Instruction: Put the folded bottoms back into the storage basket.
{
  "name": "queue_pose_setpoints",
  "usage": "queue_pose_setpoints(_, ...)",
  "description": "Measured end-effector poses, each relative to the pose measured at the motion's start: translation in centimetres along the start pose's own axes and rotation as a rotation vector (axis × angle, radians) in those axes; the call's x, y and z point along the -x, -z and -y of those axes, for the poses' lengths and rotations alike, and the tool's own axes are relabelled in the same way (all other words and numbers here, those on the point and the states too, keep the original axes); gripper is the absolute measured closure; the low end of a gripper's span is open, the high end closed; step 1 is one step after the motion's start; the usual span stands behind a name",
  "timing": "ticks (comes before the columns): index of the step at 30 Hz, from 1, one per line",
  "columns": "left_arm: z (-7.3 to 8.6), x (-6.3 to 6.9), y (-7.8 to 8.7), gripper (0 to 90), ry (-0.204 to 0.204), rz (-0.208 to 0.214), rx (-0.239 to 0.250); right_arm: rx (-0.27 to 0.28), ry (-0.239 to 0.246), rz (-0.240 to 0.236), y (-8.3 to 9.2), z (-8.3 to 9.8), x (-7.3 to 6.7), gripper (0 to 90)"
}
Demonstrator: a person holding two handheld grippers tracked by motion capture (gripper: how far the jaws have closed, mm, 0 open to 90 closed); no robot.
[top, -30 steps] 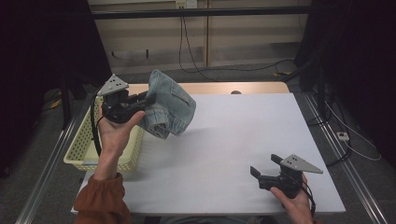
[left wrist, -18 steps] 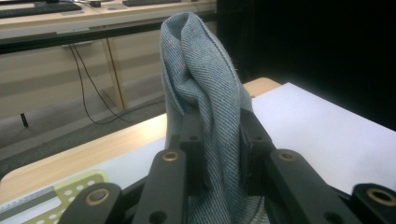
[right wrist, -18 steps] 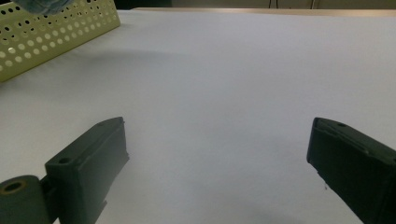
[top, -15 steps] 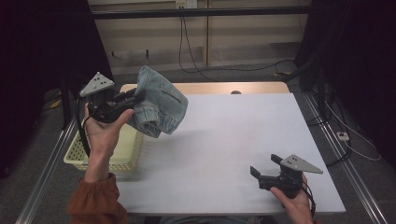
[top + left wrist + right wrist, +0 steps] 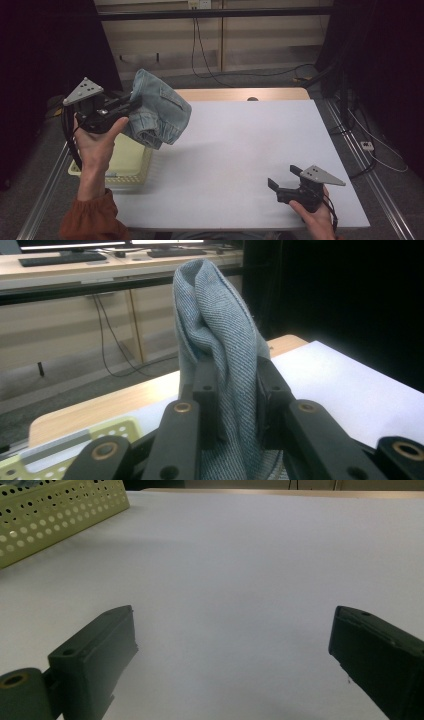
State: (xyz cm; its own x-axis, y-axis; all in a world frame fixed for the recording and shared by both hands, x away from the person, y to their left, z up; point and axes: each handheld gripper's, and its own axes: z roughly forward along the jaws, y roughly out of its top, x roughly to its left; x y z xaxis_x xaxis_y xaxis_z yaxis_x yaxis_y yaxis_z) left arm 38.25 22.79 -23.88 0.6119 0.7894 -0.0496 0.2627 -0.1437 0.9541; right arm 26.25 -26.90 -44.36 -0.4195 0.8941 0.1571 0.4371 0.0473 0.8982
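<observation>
While clamped on a bunched light-blue denim garment point(image 5: 159, 116), the left gripper point(image 5: 131, 106) holds it in the air above the perforated pale-yellow plastic basket point(image 5: 131, 162) at the table's left edge. Right gripper point(image 5: 281, 181) rests low over the white table point(image 5: 240, 145), jaws spread wide, nothing between them.

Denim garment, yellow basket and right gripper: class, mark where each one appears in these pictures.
Denim garment point(image 5: 160, 112), high view, on its bunched middle.
Yellow basket point(image 5: 55, 515), right gripper view, on its perforated side wall.
Right gripper point(image 5: 282, 178), high view, midway between its open jaws.
</observation>
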Motion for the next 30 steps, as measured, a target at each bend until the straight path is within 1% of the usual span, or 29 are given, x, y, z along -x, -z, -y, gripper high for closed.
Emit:
queue_pose_setpoints(2, 0.1, -0.2, 0.1, 75.7, 0.003, -0.006, 0.000, 0.000, -0.001, 0.000, 0.0, 0.0, 0.0, 5.1)
queue_pose_setpoints(3, 0.2, -0.5, 0.4, 75.7, 0.011, -0.014, 0.004, 0.000, -0.001, 0.001, 0.0, 0.0, 0.0, 5.1)
queue_pose_setpoints(4, 0.2, -0.5, 0.4, 75.7, 0.011, -0.014, 0.004, 0.000, -0.001, 0.001, 0.0, 0.0, 0.0, 5.1)
queue_pose_setpoints(5, 0.4, -0.9, 0.6, 75.7, 0.015, -0.017, 0.005, 0.001, 0.003, 0.000, 0.0, 0.0, -0.1, 5.1)
queue_pose_setpoints(6, 0.4, -0.9, 0.6, 75.7, 0.015, -0.017, 0.005, 0.001, 0.003, 0.000, 0.0, 0.0, -0.1, 5.1)
queue_pose_setpoints(7, 0.5, -1.2, 0.9, 75.8, 0.025, -0.022, 0.009, 0.001, 0.003, -0.003, 0.0, 0.0, -0.1, 5.1)
queue_pose_setpoints(9, 0.5, -1.4, 1.1, 75.9, 0.024, -0.026, 0.010, 0.001, 0.002, -0.003, 0.0, 0.0, -0.1, 5.0)
queue_pose_setpoints(10, 0.5, -1.7, 1.4, 75.9, 0.036, -0.030, 0.018, 0.000, 0.000, -0.004, -0.1, 0.0, -0.1, 5.0)
queue_pose_setpoints(11, 0.5, -1.7, 1.4, 76.1, 0.036, -0.030, 0.018, -0.002, 0.002, -0.005, -0.1, 0.0, -0.1, 5.0)
queue_pose_setpoints(14, 0.5, -2.2, 2.1, 77.6, 0.055, -0.036, 0.040, 0.000, 0.004, -0.006, 0.0, 0.0, -0.1, 5.0)
queue_pose_setpoints(16, 0.5, -2.3, 2.2, 78.0, 0.057, -0.040, 0.038, 0.000, 0.004, -0.006, 0.0, 0.0, -0.1, 5.0)
queue_pose_setpoints(17, 0.6, -2.4, 2.4, 78.4, 0.052, -0.056, 0.034, 0.000, 0.005, -0.003, 0.0, 0.0, -0.1, 5.0)
queue_pose_setpoints(20, 0.7, -2.7, 2.5, 78.9, 0.064, -0.053, 0.037, 0.000, 0.002, -0.004, 0.0, 0.0, -0.1, 4.9)
queue_pose_setpoints(21, 0.7, -3.1, 2.7, 79.1, 0.067, -0.065, 0.036, 0.000, 0.004, -0.005, 0.0, 0.0, -0.1, 4.9)
queue_pose_setpoints(23, 0.8, -3.3, 2.8, 79.2, 0.074, -0.066, 0.042, -0.001, 0.001, -0.006, 0.0, 0.0, -0.1, 4.9)
queue_pose_setpoints(27, 1.1, -4.2, 3.2, 79.3, 0.097, -0.071, 0.046, -0.001, 0.002, -0.003, 0.0, 0.0, -0.1, 4.9)
queue_pose_setpoints(28, 1.4, -4.7, 3.3, 79.3, 0.110, -0.075, 0.043, 0.000, 0.004, -0.004, 0.0, 0.0, -0.1, 4.9)
queue_pose_setpoints(29, 1.4, -4.7, 3.3, 79.3, 0.110, -0.075, 0.043, -0.001, 0.003, -0.004, 0.0, 0.0, -0.1, 4.9)
queue_pose_setpoints(30, 1.7, -5.1, 3.3, 79.3, 0.126, -0.076, 0.043, -0.001, 0.004, -0.004, 0.0, 0.0, -0.1, 4.9)
